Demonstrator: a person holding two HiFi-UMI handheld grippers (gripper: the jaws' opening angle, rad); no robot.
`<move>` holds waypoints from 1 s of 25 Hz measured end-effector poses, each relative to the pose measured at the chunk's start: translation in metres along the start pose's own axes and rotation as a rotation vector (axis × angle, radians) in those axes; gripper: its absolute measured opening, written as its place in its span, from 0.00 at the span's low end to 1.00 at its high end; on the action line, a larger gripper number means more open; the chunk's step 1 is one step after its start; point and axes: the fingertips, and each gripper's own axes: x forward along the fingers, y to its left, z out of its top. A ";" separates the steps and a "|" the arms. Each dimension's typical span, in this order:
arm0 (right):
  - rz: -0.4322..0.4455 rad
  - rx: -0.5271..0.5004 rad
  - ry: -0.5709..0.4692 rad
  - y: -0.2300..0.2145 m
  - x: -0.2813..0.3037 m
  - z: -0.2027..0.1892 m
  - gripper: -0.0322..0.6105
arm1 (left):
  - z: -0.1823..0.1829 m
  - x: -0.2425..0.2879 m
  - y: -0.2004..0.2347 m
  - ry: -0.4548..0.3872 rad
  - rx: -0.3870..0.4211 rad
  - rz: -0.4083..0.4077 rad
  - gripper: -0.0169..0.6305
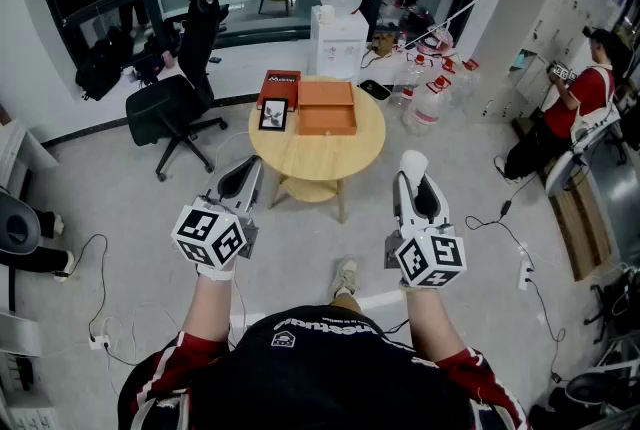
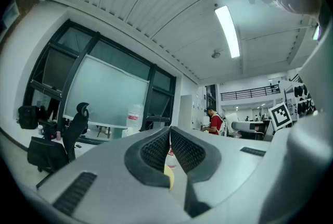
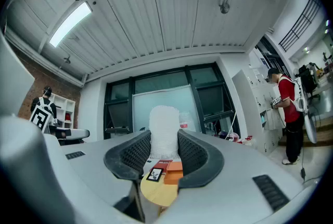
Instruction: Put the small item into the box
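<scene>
An open orange box (image 1: 326, 108) sits on the round wooden table (image 1: 310, 153), beside a red box (image 1: 279, 84) and a small black-framed picture (image 1: 273, 114). My right gripper (image 1: 412, 174) hangs short of the table's near right edge, shut on a small white textured item (image 1: 412, 161). In the right gripper view that white item (image 3: 164, 124) fills the gap between the right gripper's (image 3: 164, 135) pads, with the orange box (image 3: 175, 171) and table (image 3: 158, 193) below. My left gripper (image 1: 243, 180) is shut and empty near the table's left edge. In its own view the left gripper (image 2: 169, 132) has its jaws together.
A black office chair (image 1: 180, 88) stands left of the table. Behind the table are a water dispenser (image 1: 338, 28) and several water jugs (image 1: 430, 98). A person in red (image 1: 580, 98) stands at the far right. Cables (image 1: 100, 308) lie on the floor.
</scene>
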 end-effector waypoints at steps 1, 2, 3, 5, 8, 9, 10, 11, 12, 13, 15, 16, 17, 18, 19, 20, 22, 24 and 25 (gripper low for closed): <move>0.002 0.000 -0.001 -0.001 -0.001 0.001 0.31 | 0.000 0.000 -0.001 0.001 -0.002 0.001 0.06; 0.004 -0.001 -0.001 -0.001 -0.001 0.002 0.31 | -0.001 0.001 -0.001 0.001 -0.003 0.002 0.06; 0.006 -0.002 -0.002 -0.002 -0.002 0.002 0.31 | -0.001 0.001 -0.002 0.000 -0.005 0.002 0.06; 0.009 -0.005 -0.003 -0.001 -0.003 0.003 0.31 | 0.000 0.001 -0.002 -0.004 -0.009 0.001 0.06; 0.012 -0.013 -0.002 0.005 -0.003 0.004 0.31 | 0.002 -0.002 0.000 -0.010 -0.019 -0.005 0.06; 0.013 -0.016 -0.002 0.008 -0.003 0.004 0.31 | 0.003 -0.003 0.001 -0.013 -0.030 -0.008 0.06; 0.015 -0.018 -0.001 0.010 -0.003 0.005 0.31 | 0.003 -0.003 0.003 -0.018 -0.046 -0.011 0.06; 0.017 -0.022 -0.001 0.011 -0.002 0.005 0.31 | 0.004 -0.004 0.005 -0.023 -0.064 -0.013 0.06; 0.018 -0.027 0.000 0.012 -0.002 0.005 0.31 | 0.004 -0.005 0.006 -0.027 -0.075 -0.014 0.06; 0.017 -0.031 0.000 0.013 -0.003 0.006 0.31 | 0.004 -0.006 0.007 -0.028 -0.078 -0.011 0.06; 0.013 -0.034 -0.004 0.012 -0.004 0.006 0.31 | 0.002 -0.007 0.007 -0.024 -0.071 -0.007 0.06; 0.010 -0.035 -0.006 0.011 -0.005 0.007 0.31 | 0.001 -0.008 0.006 -0.023 -0.070 -0.008 0.06; 0.010 -0.036 -0.009 0.011 -0.006 0.007 0.31 | 0.000 -0.008 0.006 -0.022 -0.070 -0.010 0.06; 0.012 -0.037 -0.009 0.011 -0.006 0.006 0.31 | -0.002 -0.008 0.007 -0.020 -0.069 -0.010 0.06; 0.015 -0.037 -0.009 0.011 -0.006 0.005 0.32 | -0.004 -0.007 0.008 -0.016 -0.063 -0.009 0.06; 0.019 -0.036 -0.008 0.011 -0.006 0.005 0.32 | -0.006 -0.007 0.009 -0.011 -0.053 -0.005 0.06; 0.028 -0.034 -0.005 0.011 -0.007 0.004 0.32 | -0.008 -0.006 0.009 -0.004 -0.037 -0.001 0.06; 0.036 -0.038 0.004 0.011 -0.008 0.004 0.32 | -0.008 -0.005 0.006 -0.006 -0.039 -0.007 0.06; 0.040 -0.039 0.010 0.012 -0.008 0.004 0.32 | -0.008 -0.005 0.006 -0.008 -0.042 -0.009 0.06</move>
